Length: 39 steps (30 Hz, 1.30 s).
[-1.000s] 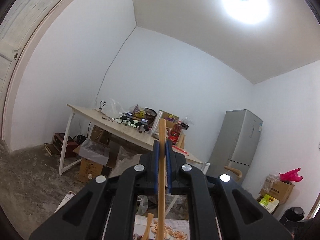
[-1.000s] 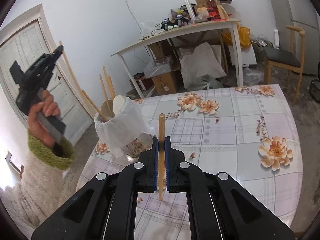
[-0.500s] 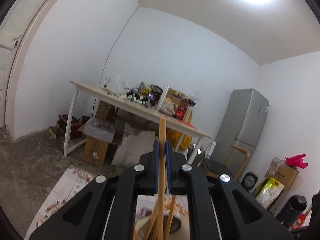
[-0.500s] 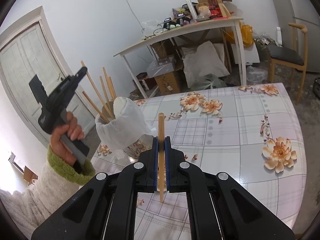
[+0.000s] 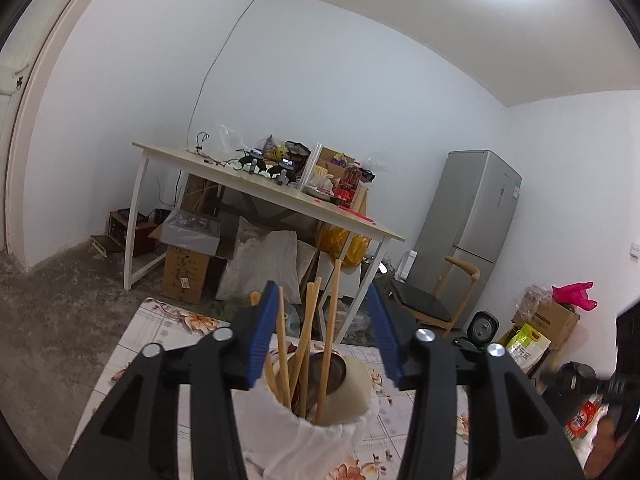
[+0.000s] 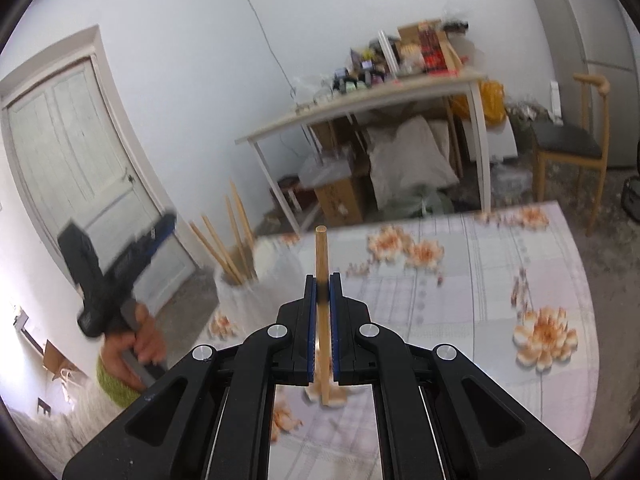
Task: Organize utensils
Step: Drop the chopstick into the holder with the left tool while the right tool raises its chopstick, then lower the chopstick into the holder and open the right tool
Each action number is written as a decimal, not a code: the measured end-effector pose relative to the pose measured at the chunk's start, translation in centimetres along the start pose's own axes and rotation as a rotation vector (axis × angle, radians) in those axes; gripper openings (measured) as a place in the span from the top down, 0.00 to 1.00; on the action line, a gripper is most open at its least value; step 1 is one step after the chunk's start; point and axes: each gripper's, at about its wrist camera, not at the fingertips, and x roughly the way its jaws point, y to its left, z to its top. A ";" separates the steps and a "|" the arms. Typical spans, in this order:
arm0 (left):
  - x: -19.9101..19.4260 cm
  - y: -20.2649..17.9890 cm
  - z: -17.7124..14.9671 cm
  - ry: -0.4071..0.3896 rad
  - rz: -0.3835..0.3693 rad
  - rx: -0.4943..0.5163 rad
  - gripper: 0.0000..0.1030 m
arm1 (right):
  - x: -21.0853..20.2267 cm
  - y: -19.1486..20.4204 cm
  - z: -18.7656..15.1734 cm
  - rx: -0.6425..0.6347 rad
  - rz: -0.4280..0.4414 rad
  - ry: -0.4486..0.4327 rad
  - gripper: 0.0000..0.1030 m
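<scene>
My left gripper [image 5: 322, 334] is open and empty, just above a holder wrapped in white cloth [image 5: 316, 436] on the floral table. Several wooden chopsticks [image 5: 308, 344] stand in the holder between the open jaws. In the right wrist view the left gripper [image 6: 116, 268] is at the left, blurred, beside the holder [image 6: 248, 292] with its chopsticks [image 6: 236, 236]. My right gripper [image 6: 322, 284] is shut on one wooden chopstick [image 6: 322, 300], held upright above the table, to the right of the holder.
The table has a floral cloth [image 6: 500, 304]. Behind it stand a cluttered white desk [image 5: 256, 188], boxes and sacks beneath it, a wooden chair [image 6: 568, 148] and a grey fridge [image 5: 464, 228]. A door [image 6: 80, 152] is at the left.
My left gripper tipped down over the holder and opened, letting go of its chopstick, which now stands in the holder. My right gripper keeps its chopstick and has shifted a little.
</scene>
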 end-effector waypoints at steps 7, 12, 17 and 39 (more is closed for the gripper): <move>-3.9 0.0 -1.9 0.058 0.078 0.062 0.39 | -1.6 2.7 6.0 -0.026 0.075 -0.154 0.96; -5.5 1.0 -5.8 0.181 0.130 0.095 0.29 | 0.6 4.5 9.1 -0.023 0.145 -0.177 0.96; -6.6 2.4 -9.6 0.284 0.148 0.059 0.25 | 4.2 6.2 9.7 -0.050 0.164 -0.150 0.96; -7.7 2.6 -12.6 0.342 0.210 0.124 0.10 | 11.0 6.8 2.5 -0.116 0.090 0.100 0.72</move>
